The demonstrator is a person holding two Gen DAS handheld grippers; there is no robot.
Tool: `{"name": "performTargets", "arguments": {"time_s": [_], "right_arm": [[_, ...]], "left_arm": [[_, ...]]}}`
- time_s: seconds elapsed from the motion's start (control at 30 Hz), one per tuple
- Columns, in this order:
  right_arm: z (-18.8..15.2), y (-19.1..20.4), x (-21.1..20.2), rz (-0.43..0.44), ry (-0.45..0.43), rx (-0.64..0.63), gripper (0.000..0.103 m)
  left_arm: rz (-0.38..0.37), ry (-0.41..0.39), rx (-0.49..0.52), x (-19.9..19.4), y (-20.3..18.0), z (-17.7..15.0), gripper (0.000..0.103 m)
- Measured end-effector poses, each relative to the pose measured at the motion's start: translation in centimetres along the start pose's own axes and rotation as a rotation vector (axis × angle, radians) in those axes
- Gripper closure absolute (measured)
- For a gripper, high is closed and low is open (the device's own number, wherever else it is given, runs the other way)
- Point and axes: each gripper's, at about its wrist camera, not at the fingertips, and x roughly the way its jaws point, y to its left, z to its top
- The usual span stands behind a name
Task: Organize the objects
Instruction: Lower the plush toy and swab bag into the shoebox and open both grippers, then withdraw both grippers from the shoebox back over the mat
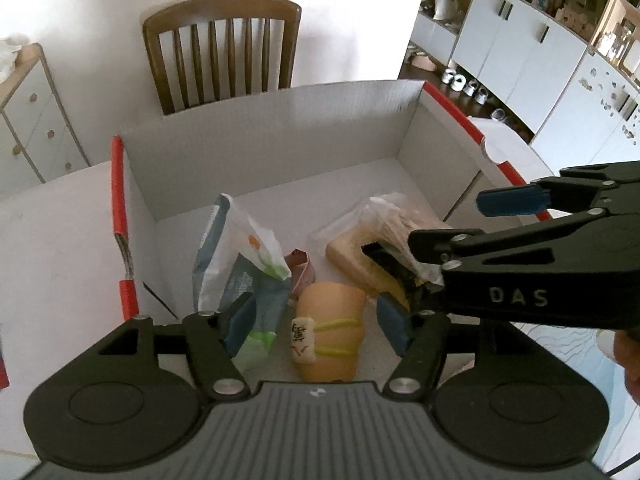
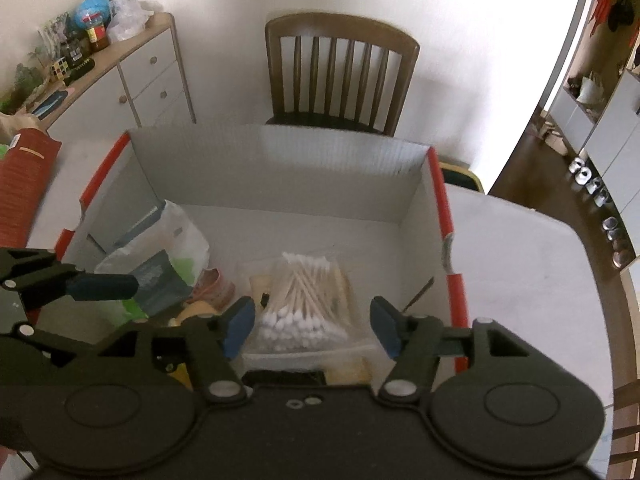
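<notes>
Here, both grippers hover over the white box (image 1: pixel 280 128) with red edges. The left gripper (image 1: pixel 316 326) stands released above a tan roll (image 1: pixel 332 332) whose tag bears a printed character. The right gripper (image 2: pixel 310 330), marked "DAS", is released over a bag of cotton swabs (image 2: pixel 304 296) lying in the box.

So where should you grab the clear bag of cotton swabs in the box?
Probably across the clear plastic bag of wooden cotton swabs, coming from above. It lies flat in the white cardboard box, sticks running away from the camera. The open right gripper already straddles its near end, so the pads would close on its long sides.
</notes>
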Motion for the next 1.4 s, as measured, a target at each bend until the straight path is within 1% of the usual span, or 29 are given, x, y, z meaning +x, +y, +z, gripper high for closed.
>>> {"name": "performTargets", "arguments": {"time_s": [0.1, 0.17, 0.43, 0.53, 0.7, 0.93, 1.1, 1.33, 1.4], "right_arm": [[0.0, 0.0, -1.2, -0.006, -0.017, -0.007, 0.038], [0.0, 0.2, -1.9, -0.006, -0.028, -0.011, 0.035], [-0.8, 0.3, -5.6, 0.0, -0.078, -0.038, 0.031], [-1.3, 0.2, -7.1, 0.004, -0.102, -0.043, 0.025], [-2.3, 0.5, -9.3, 0.004, -0.131, -0.053, 0.025], [-4.0, 0.7, -12.0, 0.022, -0.161, -0.055, 0.023], [-5.7, 0.9, -13.9, 0.037, -0.178, -0.07, 0.021], [-8.4, 0.8, -16.9, 0.073, -0.216, -0.068, 0.015], [-9.3, 0.7, -17.5, 0.079, -0.223, -0.067, 0.013]], "left_arm": [[0.003, -0.019, -0.005, -0.8, 0.0, -0.1, 0.037], [0.007, -0.03, -0.006, -1.3, 0.0, -0.2, 0.037], [0.008, -0.079, 0.003, -4.3, -0.7, -0.9, 0.037], [0.001, -0.095, 0.008, -5.5, -0.9, -1.4, 0.037], [-0.006, -0.119, 0.013, -7.3, -1.3, -2.3, 0.037], [-0.019, -0.142, 0.027, -9.6, -2.1, -3.6, 0.037], [-0.053, -0.154, 0.015, -11.3, -2.5, -4.9, 0.037], [-0.077, -0.178, 0.039, -13.6, -3.6, -6.5, 0.037], [-0.082, -0.186, 0.05, -14.2, -4.1, -7.1, 0.021]]}}
